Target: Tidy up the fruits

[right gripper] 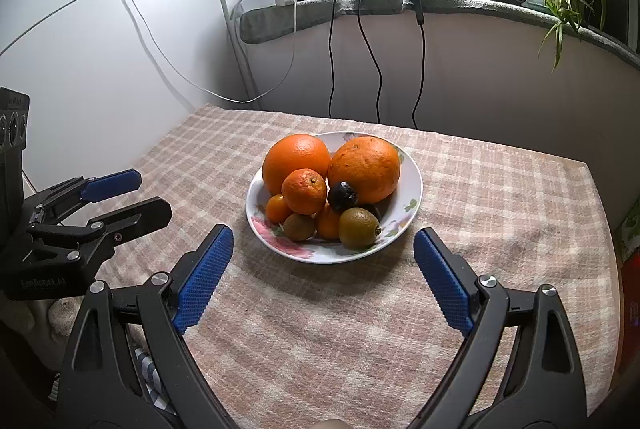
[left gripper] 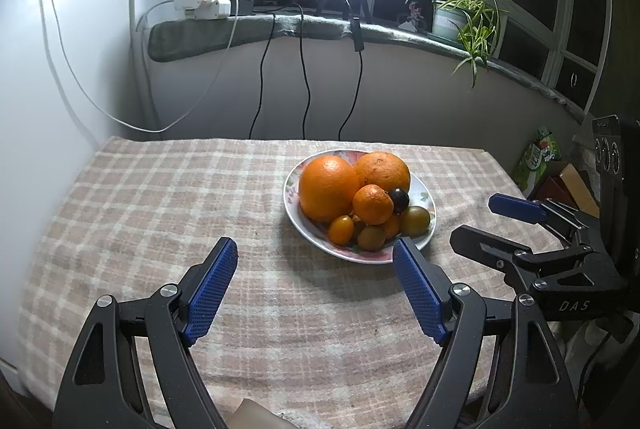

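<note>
The left gripper (left gripper: 314, 253) fills the bottom of its own view, tilted down toward the table, its blue pads spread wide with nothing between them but checked cloth. The right gripper (right gripper: 323, 245) sits the same way at the bottom of its view, jaws wide and empty, angled down at the cloth. Each shows in the other's camera: the right one at the right edge of the left view, the left one at the left edge of the right view, both open and side by side.

Just beyond the fingertips, near the centre of both views, stands a flowered bowl (right gripper: 416, 185) on the plaid tablecloth (right gripper: 500, 197). It holds two large oranges (right gripper: 297, 159), a mandarin (right gripper: 304, 191), a dark plum (right gripper: 342, 195), small orange kumquats (right gripper: 277, 208) and greenish-brown kiwis (right gripper: 358, 229), piled touching.
</note>
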Demonstrator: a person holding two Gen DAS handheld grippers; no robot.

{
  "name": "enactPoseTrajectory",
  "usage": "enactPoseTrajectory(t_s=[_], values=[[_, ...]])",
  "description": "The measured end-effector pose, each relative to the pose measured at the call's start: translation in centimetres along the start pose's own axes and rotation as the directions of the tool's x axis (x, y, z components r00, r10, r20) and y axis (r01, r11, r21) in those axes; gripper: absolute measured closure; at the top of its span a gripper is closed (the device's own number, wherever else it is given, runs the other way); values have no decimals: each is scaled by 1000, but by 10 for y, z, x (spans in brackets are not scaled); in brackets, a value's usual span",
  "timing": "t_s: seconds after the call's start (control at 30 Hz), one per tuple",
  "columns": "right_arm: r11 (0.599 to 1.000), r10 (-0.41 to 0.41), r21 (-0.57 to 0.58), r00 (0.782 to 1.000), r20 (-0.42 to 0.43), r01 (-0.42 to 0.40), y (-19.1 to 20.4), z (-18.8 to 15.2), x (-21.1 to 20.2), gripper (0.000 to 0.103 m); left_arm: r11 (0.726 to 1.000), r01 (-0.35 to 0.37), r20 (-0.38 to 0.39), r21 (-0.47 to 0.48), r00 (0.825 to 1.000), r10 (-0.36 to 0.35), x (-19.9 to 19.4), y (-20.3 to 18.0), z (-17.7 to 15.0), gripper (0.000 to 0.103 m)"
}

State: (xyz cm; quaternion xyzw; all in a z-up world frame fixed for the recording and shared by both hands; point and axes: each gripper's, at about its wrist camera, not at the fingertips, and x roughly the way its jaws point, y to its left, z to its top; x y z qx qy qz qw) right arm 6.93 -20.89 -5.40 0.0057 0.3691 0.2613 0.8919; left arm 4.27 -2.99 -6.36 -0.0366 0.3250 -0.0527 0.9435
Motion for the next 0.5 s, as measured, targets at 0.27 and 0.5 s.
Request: enactPoseTrajectory(t_s=[0.27,0.5], values=[[1000,0,2,1000,-8,0,0,0,3,9,1000,-10,7,10,1000,10,1,0,0,23],[1000,-1,7,1000,-12,1,0,-2,5,9,1000,-2,12,24,1000,2,3,-2,0,23]])
